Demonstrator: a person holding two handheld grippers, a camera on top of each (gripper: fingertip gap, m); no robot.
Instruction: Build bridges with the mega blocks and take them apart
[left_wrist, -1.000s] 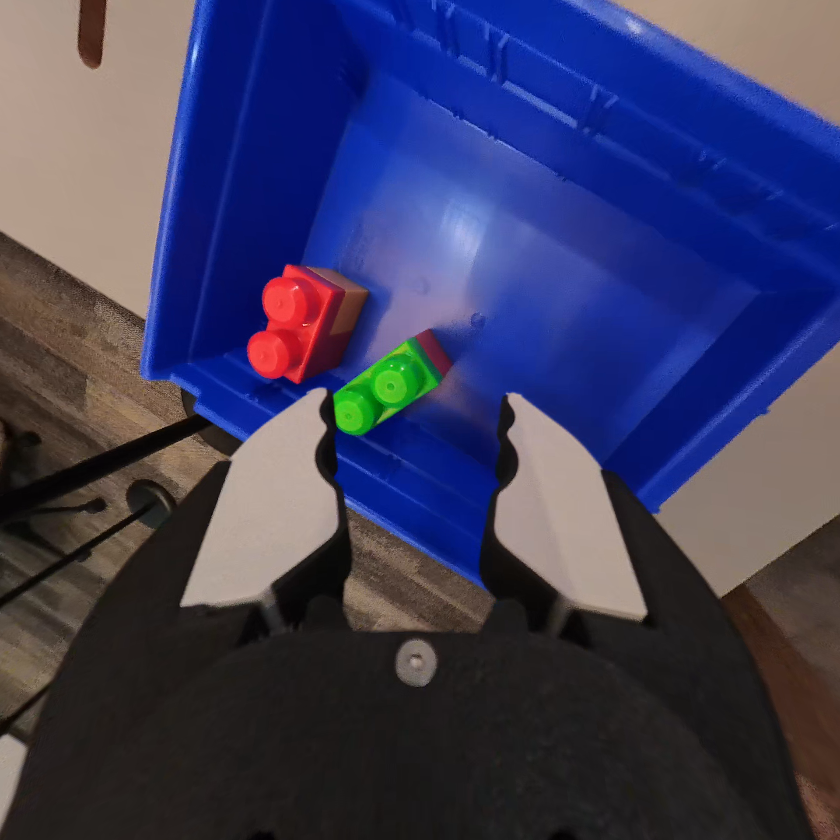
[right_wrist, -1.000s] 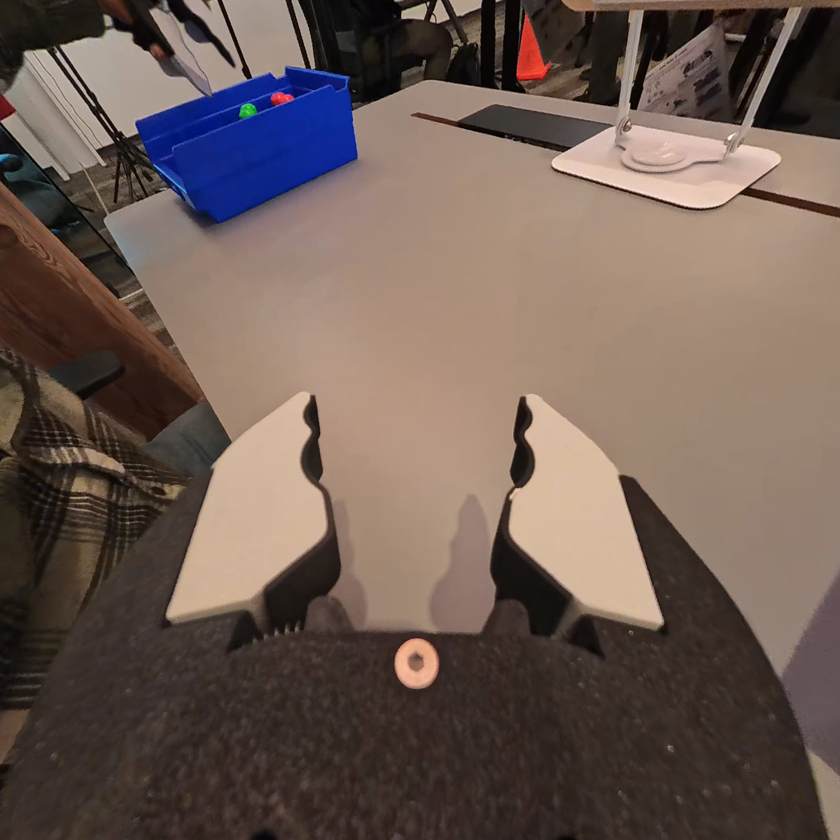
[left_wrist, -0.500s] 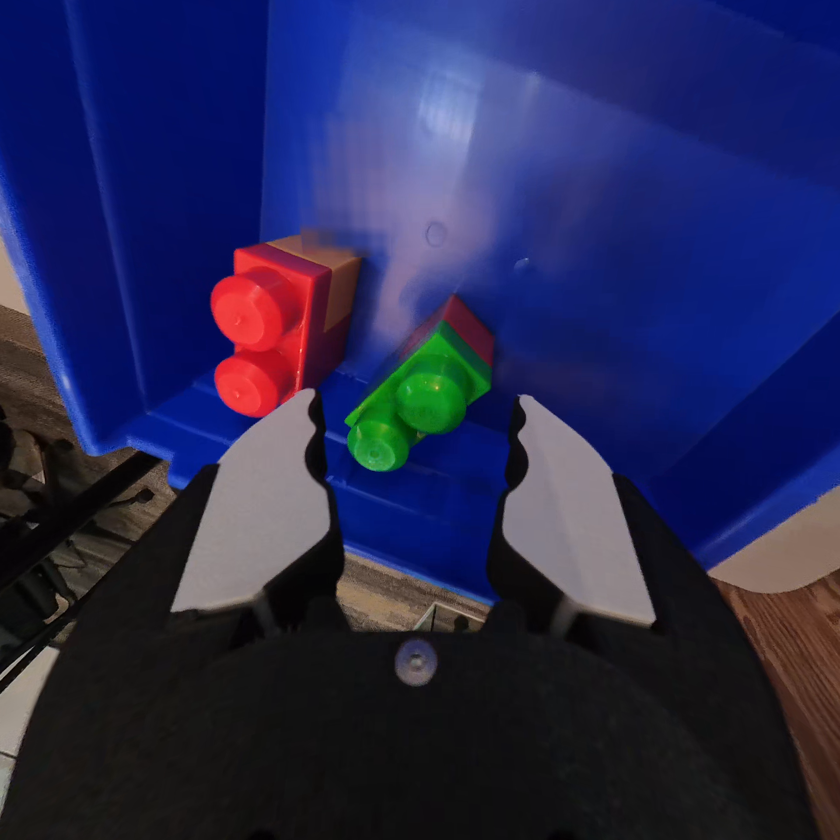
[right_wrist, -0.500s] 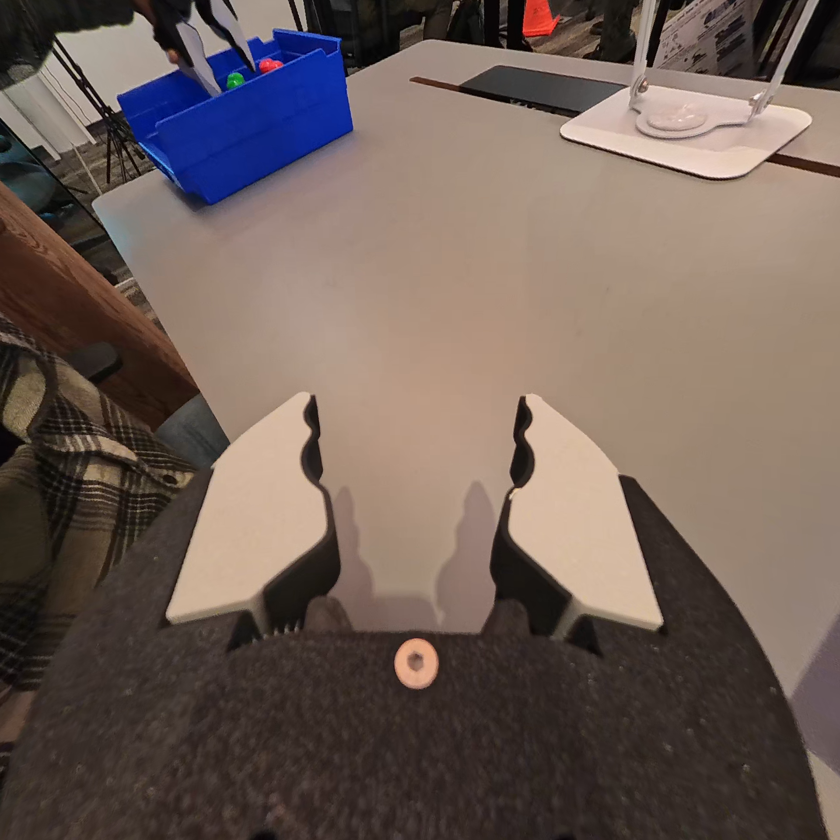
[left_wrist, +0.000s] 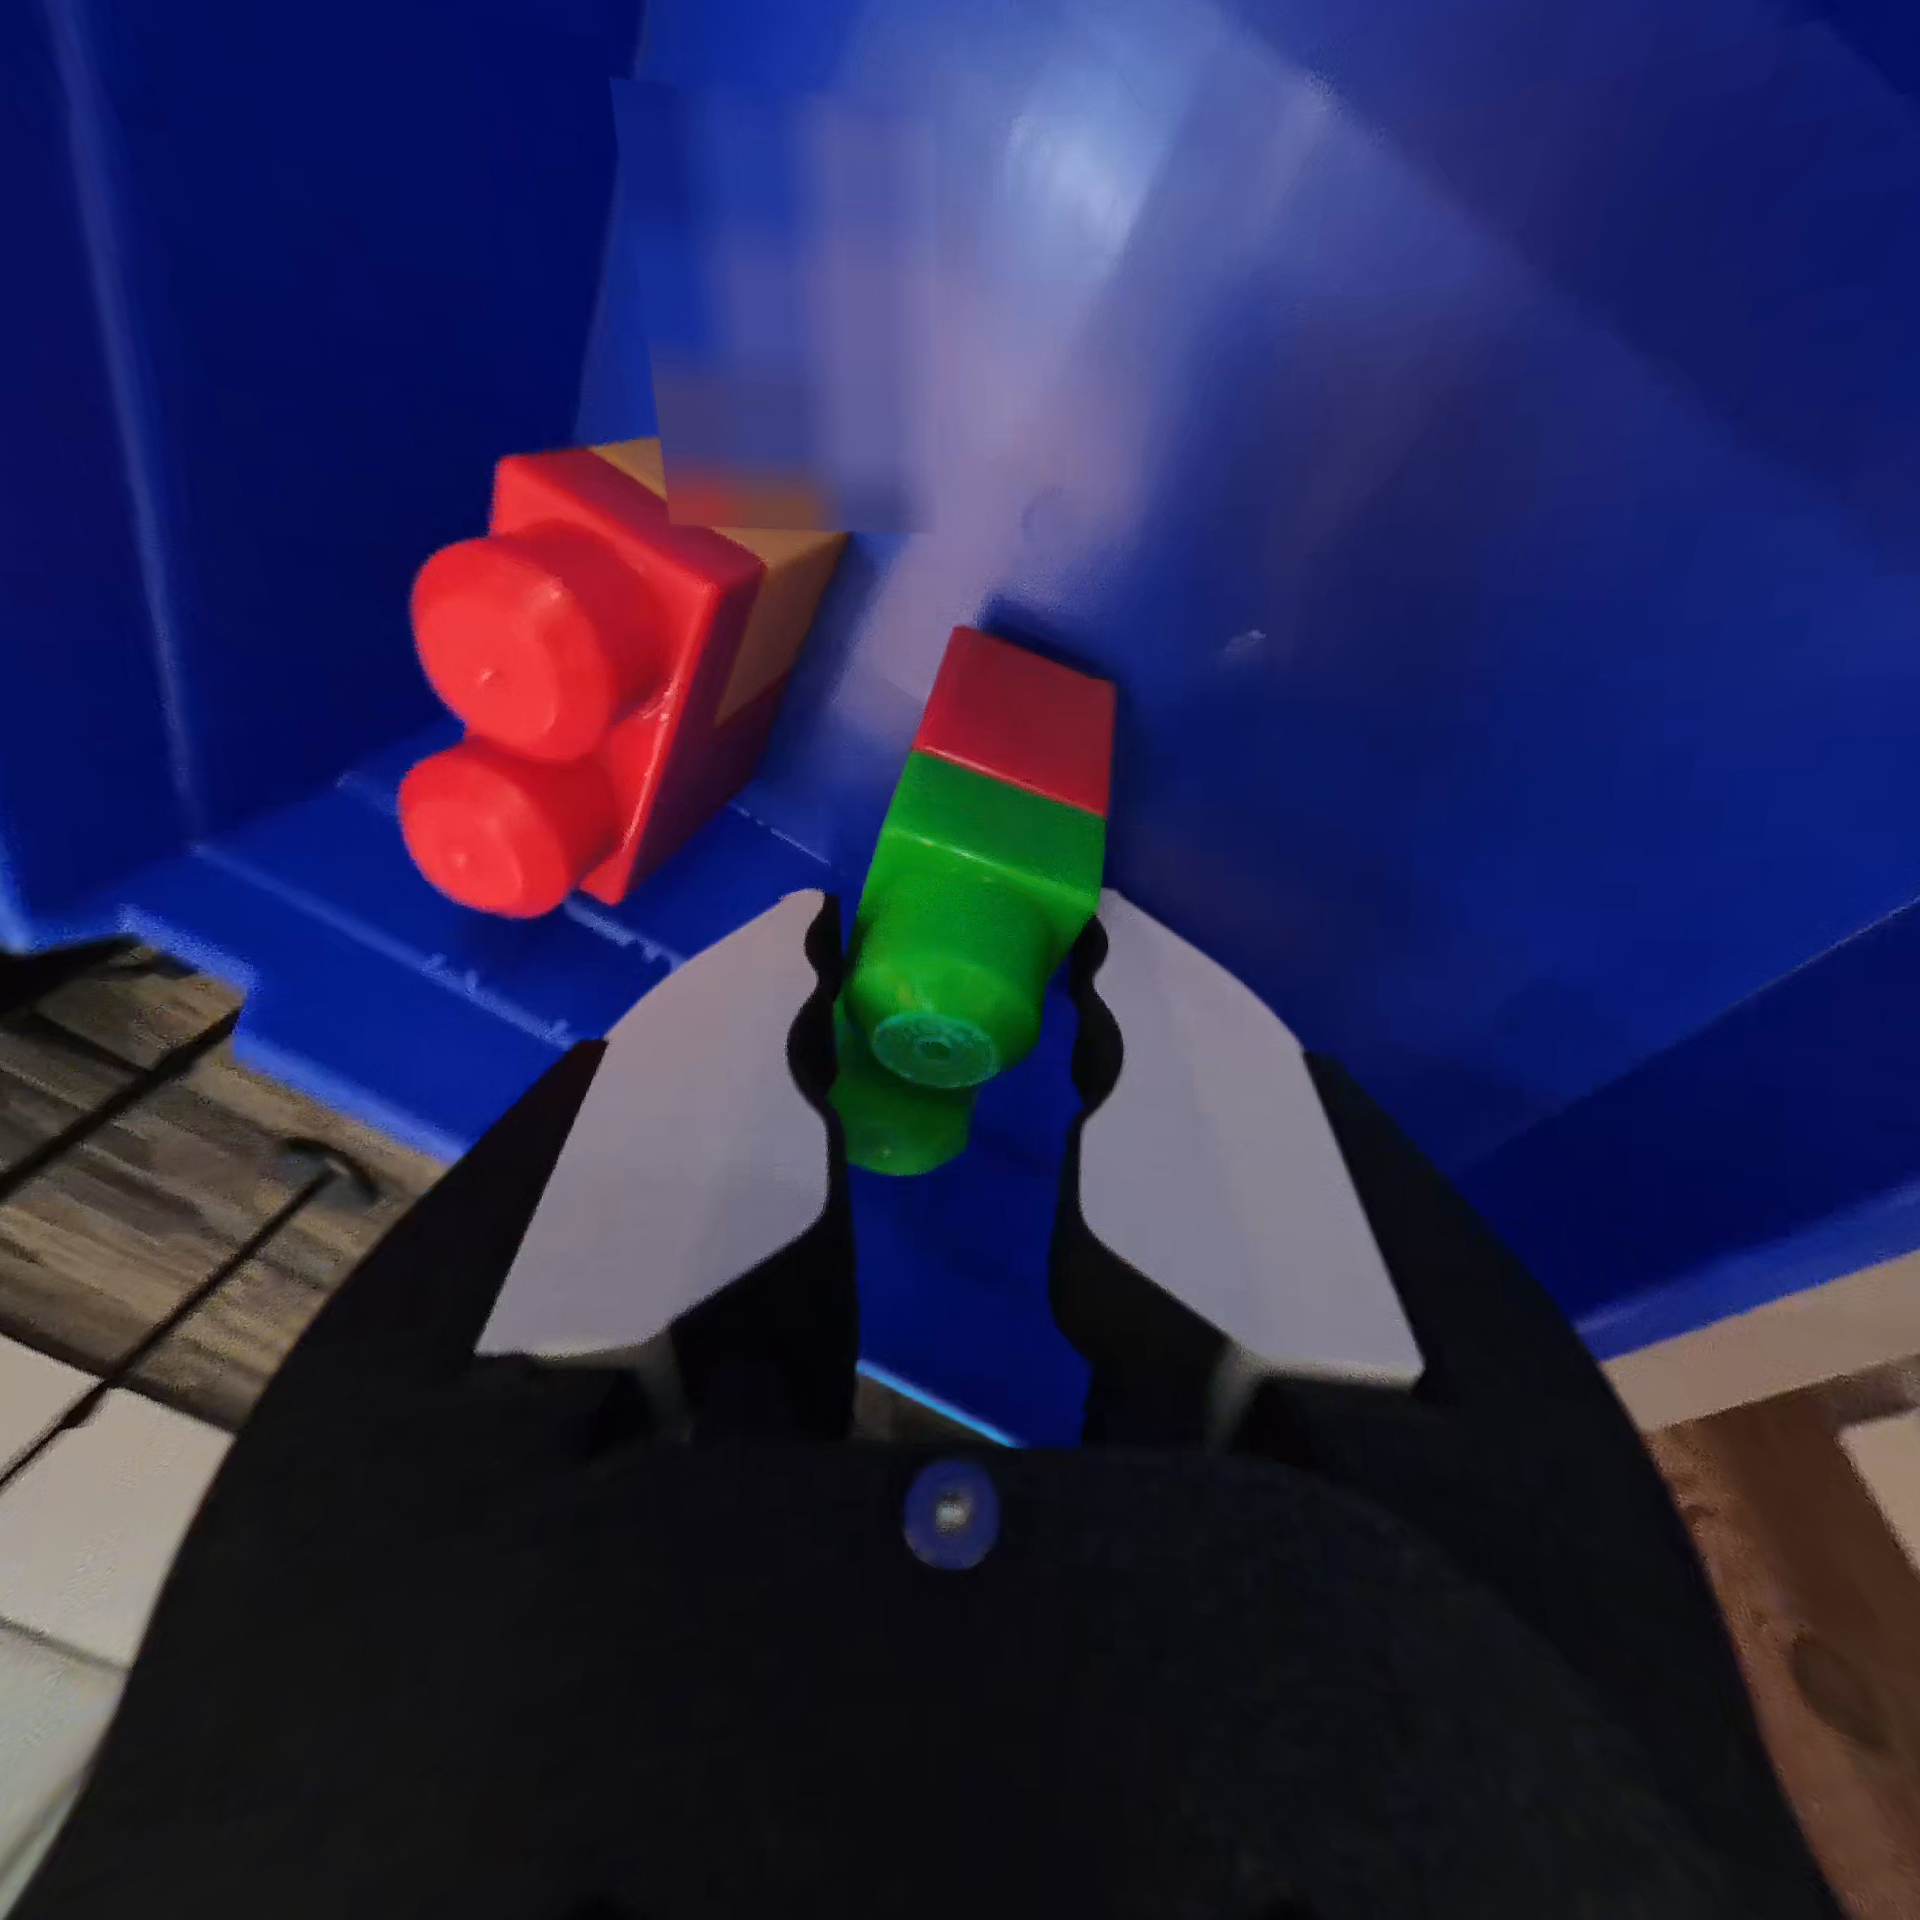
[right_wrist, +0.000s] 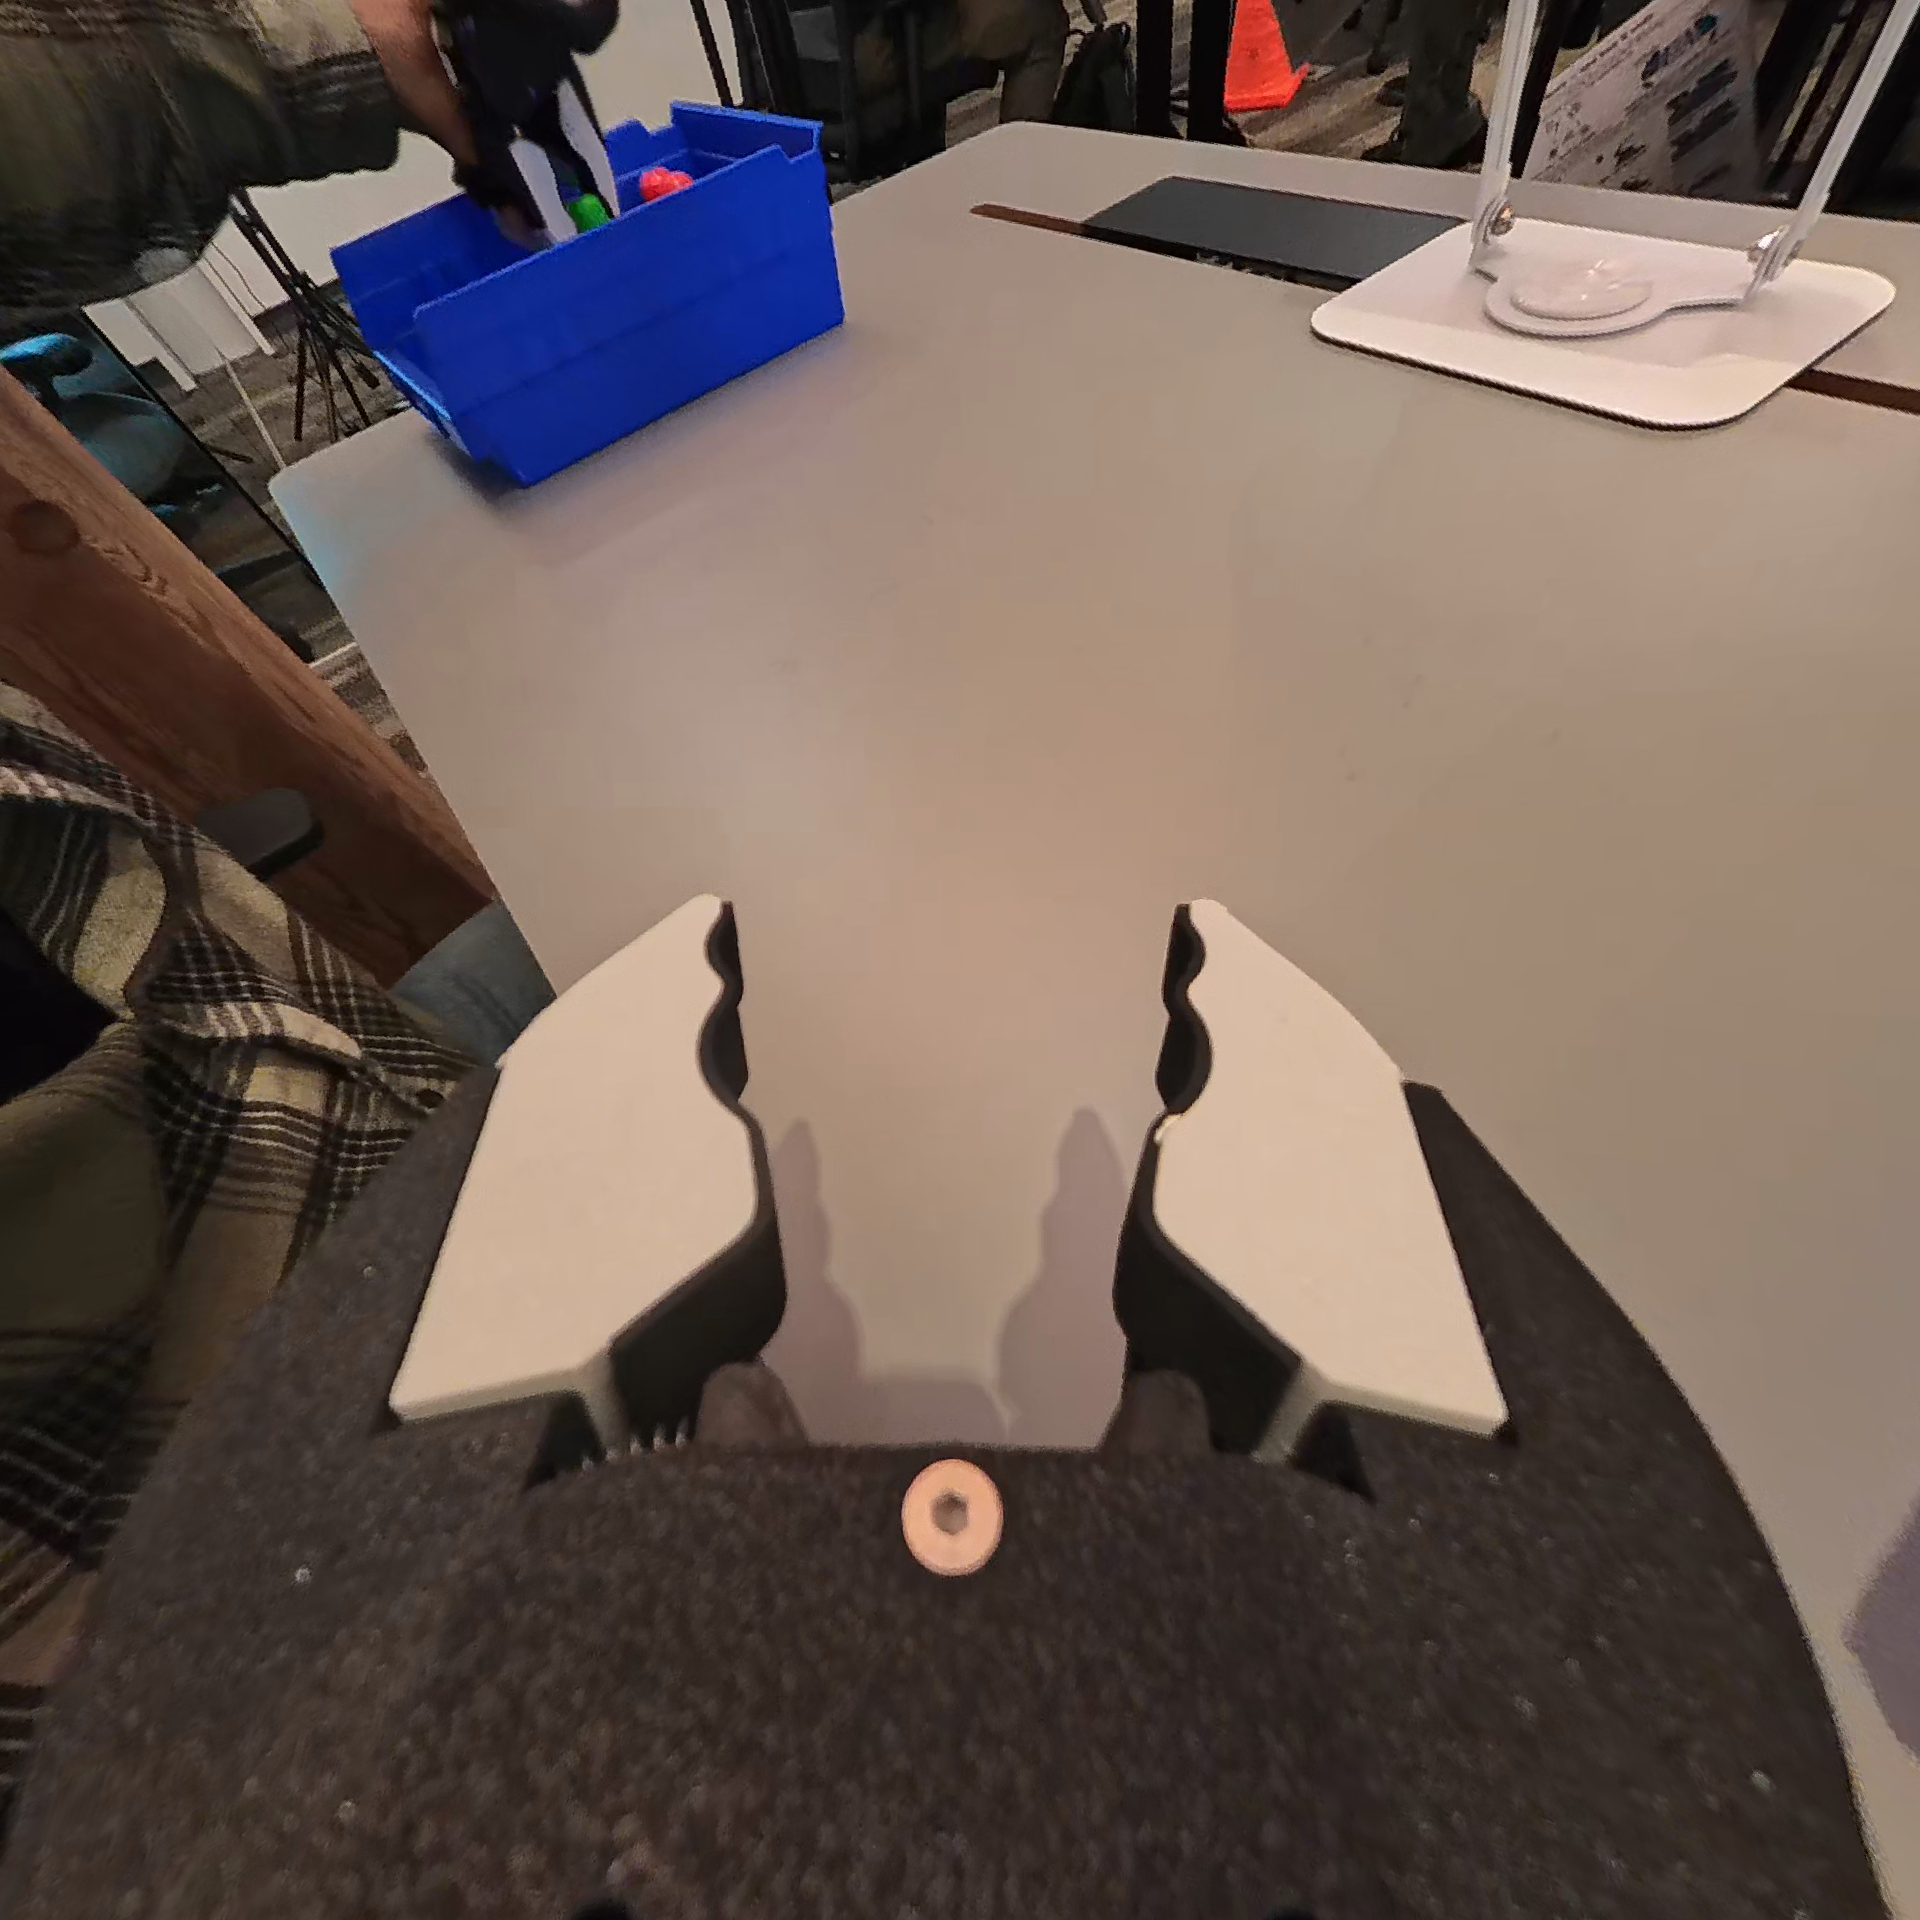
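Here the blue bin (right_wrist: 623, 343) sat at the upper left of the right wrist frame, near the far corner of the grey table (right_wrist: 1143, 675), and filled most of the left wrist frame. The table lay bare between the bin and the white stand base (right_wrist: 1600, 322) at upper right, giving wide room for building.

Inside the bin, the green block (left_wrist: 977, 914) lay at frame centre, studs toward the camera, with a red piece joined at its far end. The red block (left_wrist: 582, 707) lay just beside it at left centre, apart from it, with an orange-brown piece behind.

The left gripper (left_wrist: 951, 935) was narrowed around the green block; its fingers (left_wrist: 707, 1122) flanked the studded end closely. Motion blur left it unclear whether both pads were pressing, so a firm pinch could not be confirmed. The right gripper (right_wrist: 951, 935) hovered spread over bare table at lower centre, holding nothing.

Judgement: the step was picking the green block from the bin. A good grasp would squeeze the flat sides squarely, not the rounded studs, then lift straight out.

Edges: the low bin lip crossed just under the fingers, and the red block stood close on the left; a sideways drag risked catching either. The bin's position near the table corner argued against pushing it outward.
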